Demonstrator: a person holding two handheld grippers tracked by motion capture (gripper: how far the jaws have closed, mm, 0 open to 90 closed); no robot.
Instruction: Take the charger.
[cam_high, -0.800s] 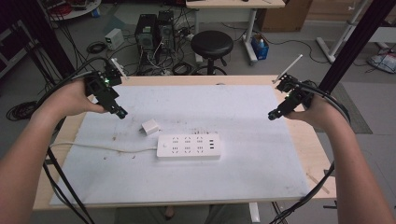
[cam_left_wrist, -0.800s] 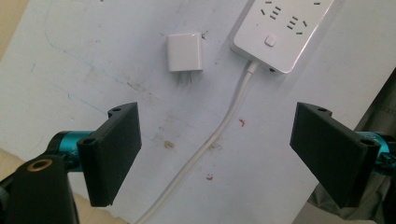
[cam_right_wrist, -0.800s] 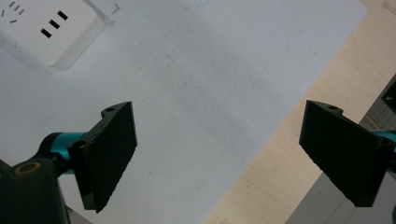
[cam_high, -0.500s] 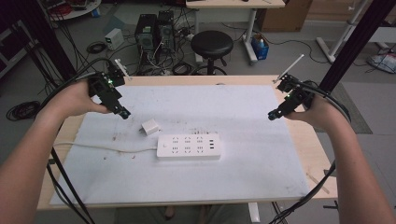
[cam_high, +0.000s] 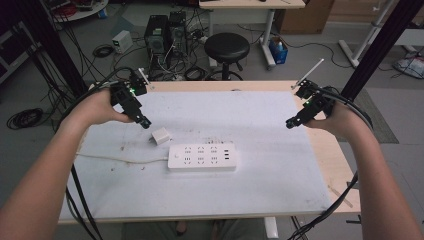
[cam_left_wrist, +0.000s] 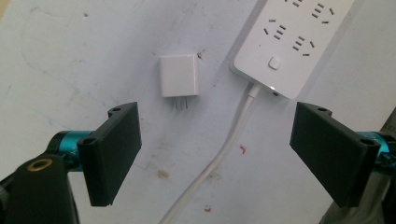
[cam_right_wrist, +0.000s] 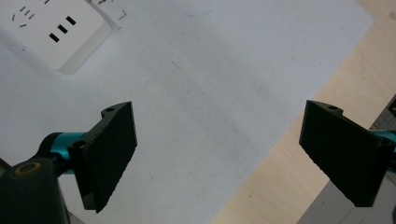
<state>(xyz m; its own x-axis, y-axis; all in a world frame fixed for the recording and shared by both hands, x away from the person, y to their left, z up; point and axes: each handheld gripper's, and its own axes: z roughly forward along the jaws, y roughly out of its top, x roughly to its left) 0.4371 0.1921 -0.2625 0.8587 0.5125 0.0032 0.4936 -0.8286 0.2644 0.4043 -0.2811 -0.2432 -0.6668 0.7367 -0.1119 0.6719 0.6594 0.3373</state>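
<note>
A white power strip (cam_high: 202, 157) lies in the middle of the white mat, its white cable (cam_high: 120, 159) running off to the left. A small white plug adapter (cam_high: 160, 136) lies just left and behind it, prongs toward my left gripper in the left gripper view, where the adapter (cam_left_wrist: 178, 75) sits beyond the jaws, beside the strip's button end (cam_left_wrist: 275, 63). My left gripper (cam_high: 144, 122) hovers open just left of the adapter, nothing between its jaws. Over the mat's right edge my right gripper (cam_high: 290, 123) is held open and empty; a corner of the strip (cam_right_wrist: 56, 32) shows far off.
The white mat (cam_high: 260, 130) covers most of a wooden table (cam_high: 340, 165), with bare wood along the right side. Behind the table stand a black stool (cam_high: 226, 48), computer towers (cam_high: 165, 30) and tangled floor cables. Black cables trail from both grippers off the table's sides.
My left gripper has drifted slightly right, toward the adapter. The right gripper, the power strip and the adapter have stayed put.
</note>
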